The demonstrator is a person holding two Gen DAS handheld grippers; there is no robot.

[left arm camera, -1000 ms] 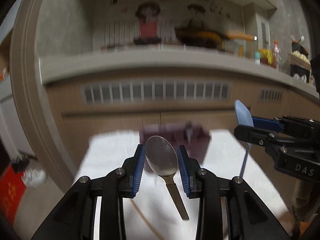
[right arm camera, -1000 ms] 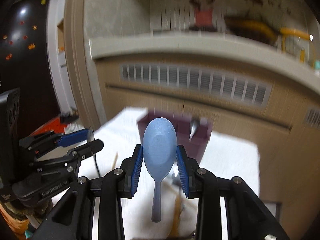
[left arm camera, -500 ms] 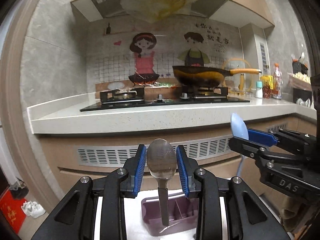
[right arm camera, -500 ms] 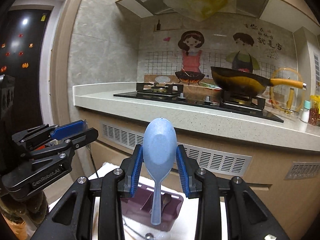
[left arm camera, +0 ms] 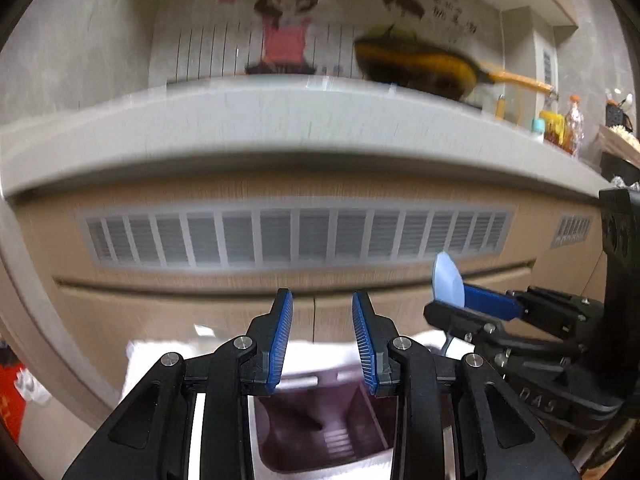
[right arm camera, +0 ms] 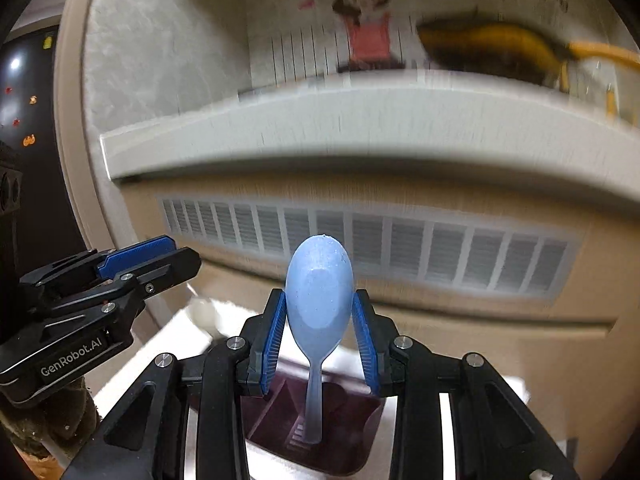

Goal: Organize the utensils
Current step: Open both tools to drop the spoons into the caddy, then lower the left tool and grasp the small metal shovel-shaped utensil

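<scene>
My left gripper is open and empty, just above the purple utensil holder; the metal spoon is out of sight. My right gripper is shut on a light blue spoon, bowl up, with its handle hanging down into the purple holder. In the left wrist view the right gripper is to the right with the blue spoon sticking up from it. In the right wrist view the left gripper is to the left.
The holder stands on a white cloth over a table. Behind is a kitchen counter with a vented cabinet front, a wok and bottles at the right.
The metal spoon has left my left gripper, which now stands open. Both grippers have dropped toward the holder, and the blue spoon's handle now reaches into it.
</scene>
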